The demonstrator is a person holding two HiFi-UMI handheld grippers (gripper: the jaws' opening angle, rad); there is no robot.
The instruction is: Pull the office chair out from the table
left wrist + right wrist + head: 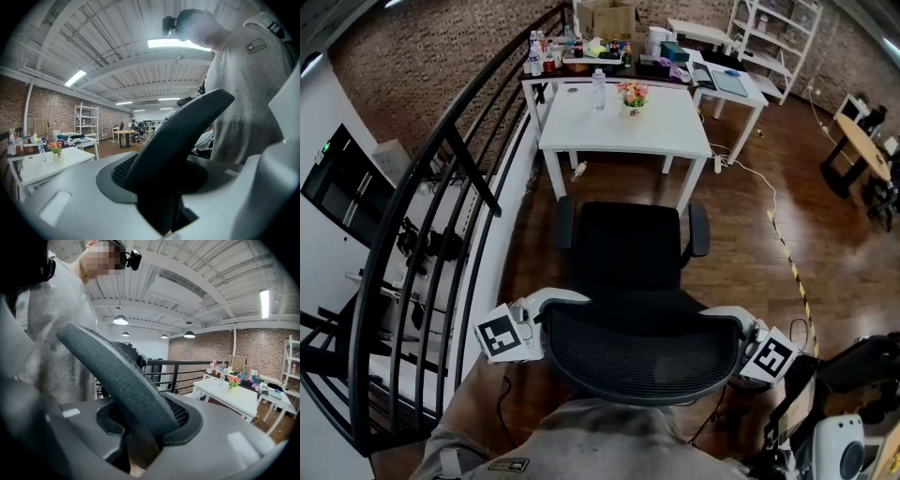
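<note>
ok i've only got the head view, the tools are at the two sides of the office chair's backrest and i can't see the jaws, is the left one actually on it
observer: yes, in the left gripper view the left tool has its jaws closed on the edge of the backrest.
operator: and the right
observer: same, the right gripper view shows the right tool clamped on the backrest's other edge, with mesh showing just past the jaws.

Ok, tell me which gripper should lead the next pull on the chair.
Neither, probably: the left gripper and right gripper each clamp one end of the backrest, mirrored, so pull evenly with both.
</note>
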